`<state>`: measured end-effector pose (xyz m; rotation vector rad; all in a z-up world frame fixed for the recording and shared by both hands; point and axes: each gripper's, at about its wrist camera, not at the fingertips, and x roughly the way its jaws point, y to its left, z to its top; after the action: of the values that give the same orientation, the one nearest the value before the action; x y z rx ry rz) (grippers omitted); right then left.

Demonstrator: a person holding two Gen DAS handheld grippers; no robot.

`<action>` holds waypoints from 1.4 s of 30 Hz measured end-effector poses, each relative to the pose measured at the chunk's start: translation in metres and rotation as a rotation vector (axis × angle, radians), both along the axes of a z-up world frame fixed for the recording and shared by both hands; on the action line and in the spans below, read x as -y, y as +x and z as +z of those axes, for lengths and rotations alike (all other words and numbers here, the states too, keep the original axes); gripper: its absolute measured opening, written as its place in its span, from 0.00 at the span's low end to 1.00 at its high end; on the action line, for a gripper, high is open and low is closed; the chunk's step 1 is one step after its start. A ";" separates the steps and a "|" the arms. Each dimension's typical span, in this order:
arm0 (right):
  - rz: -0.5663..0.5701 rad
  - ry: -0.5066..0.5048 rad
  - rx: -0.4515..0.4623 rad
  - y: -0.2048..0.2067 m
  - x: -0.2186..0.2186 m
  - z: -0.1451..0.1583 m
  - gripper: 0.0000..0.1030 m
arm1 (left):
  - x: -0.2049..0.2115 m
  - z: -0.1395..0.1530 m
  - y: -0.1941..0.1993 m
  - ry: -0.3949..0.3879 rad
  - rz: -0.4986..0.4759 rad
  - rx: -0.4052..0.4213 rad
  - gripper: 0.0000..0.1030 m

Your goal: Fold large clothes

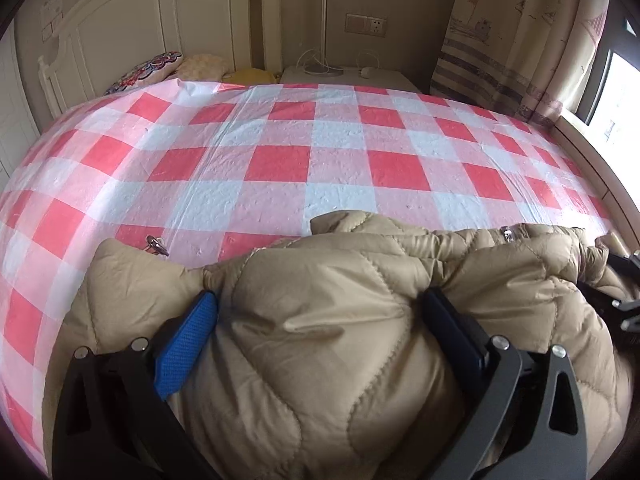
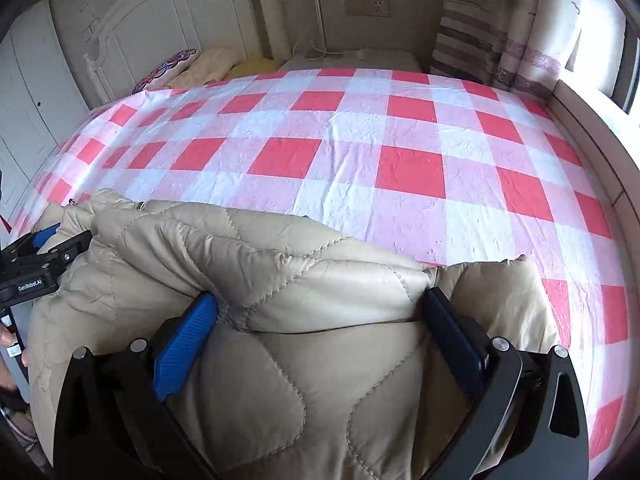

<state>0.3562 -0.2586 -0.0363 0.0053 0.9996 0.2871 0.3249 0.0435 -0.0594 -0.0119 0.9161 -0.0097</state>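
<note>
A beige quilted down jacket [image 1: 320, 332] lies bunched at the near edge of the bed, also in the right wrist view [image 2: 288, 360]. My left gripper [image 1: 320, 300] has its blue-padded fingers [image 1: 188, 344] wide apart with a thick bulge of the jacket pressed between them. My right gripper [image 2: 320, 300] likewise straddles a folded roll of the jacket, fingers [image 2: 184, 348] wide apart. The left gripper shows at the left edge of the right wrist view [image 2: 40, 256]; the right one shows at the right edge of the left wrist view [image 1: 624, 280]. A zipper pull [image 1: 157, 245] rests on the cover.
The bed carries a red, pink and white checked cover [image 1: 320, 152]. Pillows [image 1: 160, 68] lie by the white headboard [image 1: 132, 20]. A nightstand [image 1: 348, 76] with a lamp stands behind. A curtain [image 1: 508, 40] and window ledge [image 1: 592, 152] run along the right.
</note>
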 end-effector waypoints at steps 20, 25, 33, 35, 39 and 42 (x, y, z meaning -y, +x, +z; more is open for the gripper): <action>-0.073 -0.118 0.075 -0.016 -0.010 0.026 0.95 | -0.073 -0.002 -0.007 0.160 0.202 -0.010 0.98; 0.035 -0.057 0.240 -0.044 -0.057 0.082 0.95 | -0.070 -0.002 -0.007 0.164 0.205 -0.005 0.98; 0.217 -0.127 0.059 -0.015 -0.134 0.003 0.96 | -0.076 -0.003 -0.008 0.147 0.205 -0.006 0.98; 0.213 -0.129 0.057 -0.014 -0.133 0.007 0.96 | -0.079 -0.004 -0.008 0.133 0.218 -0.008 0.98; 0.211 -0.122 0.058 -0.017 -0.130 0.007 0.96 | -0.081 -0.003 -0.007 0.124 0.216 -0.009 0.98; 0.211 -0.120 0.055 -0.018 -0.130 0.008 0.96 | -0.080 -0.002 -0.009 0.131 0.219 -0.001 0.98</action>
<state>0.3381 -0.1286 -0.0288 -0.2176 0.9629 0.4178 0.3161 0.1240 -0.0619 0.0102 0.9110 0.2536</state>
